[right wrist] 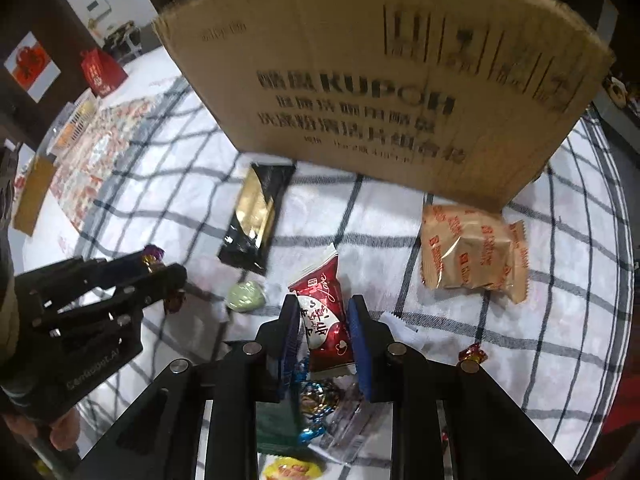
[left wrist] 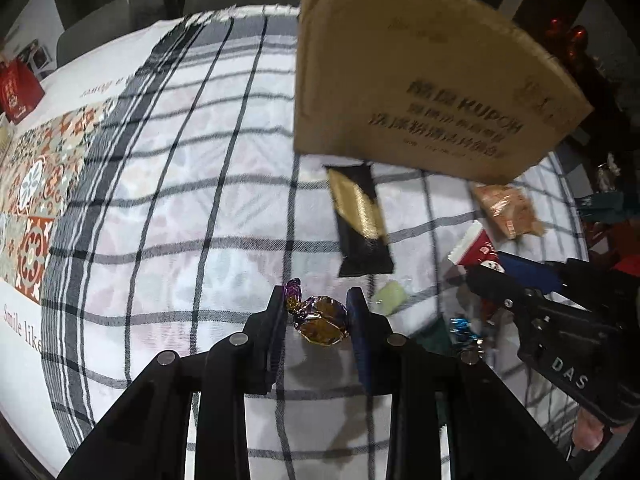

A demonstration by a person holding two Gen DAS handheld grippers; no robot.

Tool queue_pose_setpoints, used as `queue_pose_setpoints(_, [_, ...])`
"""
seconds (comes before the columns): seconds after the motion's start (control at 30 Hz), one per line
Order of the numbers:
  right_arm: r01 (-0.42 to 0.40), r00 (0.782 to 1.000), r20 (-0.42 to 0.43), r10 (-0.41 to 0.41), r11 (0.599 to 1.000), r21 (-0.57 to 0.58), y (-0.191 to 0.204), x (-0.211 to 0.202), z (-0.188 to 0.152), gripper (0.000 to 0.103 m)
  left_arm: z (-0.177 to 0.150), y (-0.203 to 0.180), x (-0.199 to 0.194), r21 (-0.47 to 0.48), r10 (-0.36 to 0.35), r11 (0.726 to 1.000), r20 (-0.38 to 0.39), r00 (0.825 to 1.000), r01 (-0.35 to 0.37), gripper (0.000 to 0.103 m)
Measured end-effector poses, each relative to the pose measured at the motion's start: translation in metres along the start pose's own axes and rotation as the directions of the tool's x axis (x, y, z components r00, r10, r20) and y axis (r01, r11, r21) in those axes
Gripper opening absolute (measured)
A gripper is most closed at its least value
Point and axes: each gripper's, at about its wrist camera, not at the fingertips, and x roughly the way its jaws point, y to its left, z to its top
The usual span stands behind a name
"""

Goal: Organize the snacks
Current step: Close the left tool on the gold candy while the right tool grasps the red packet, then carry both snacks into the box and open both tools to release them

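Cardboard box (right wrist: 380,92) standing on the checked tablecloth (left wrist: 168,200), its inside hidden, black-and-gold packet (right wrist: 256,216) and tan biscuit pack (right wrist: 472,252) just before it, green sweet (right wrist: 246,297) nearby, left gripper (left wrist: 318,312) closed on a purple-gold candy (left wrist: 320,316), right gripper (right wrist: 324,320) clamping a red sachet (right wrist: 326,320) above loose wrapped sweets (right wrist: 316,400).

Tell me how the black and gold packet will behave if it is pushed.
The black and gold packet lies flat on the checked cloth, so it would likely slide, not roll. Its glossy wrapper looks slippery and probably light. It may bend when gripped.
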Motion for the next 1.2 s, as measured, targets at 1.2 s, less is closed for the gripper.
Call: queue_pose_setpoints(1.2, [-0.033,0.939,0.343,0.015,0.998,0.046,-0.016,-0.152,0.055,0.026,0.079,-0.048,-0.143,0.200,-0.137,0.977,0.336,0.932,0.072,0.030])
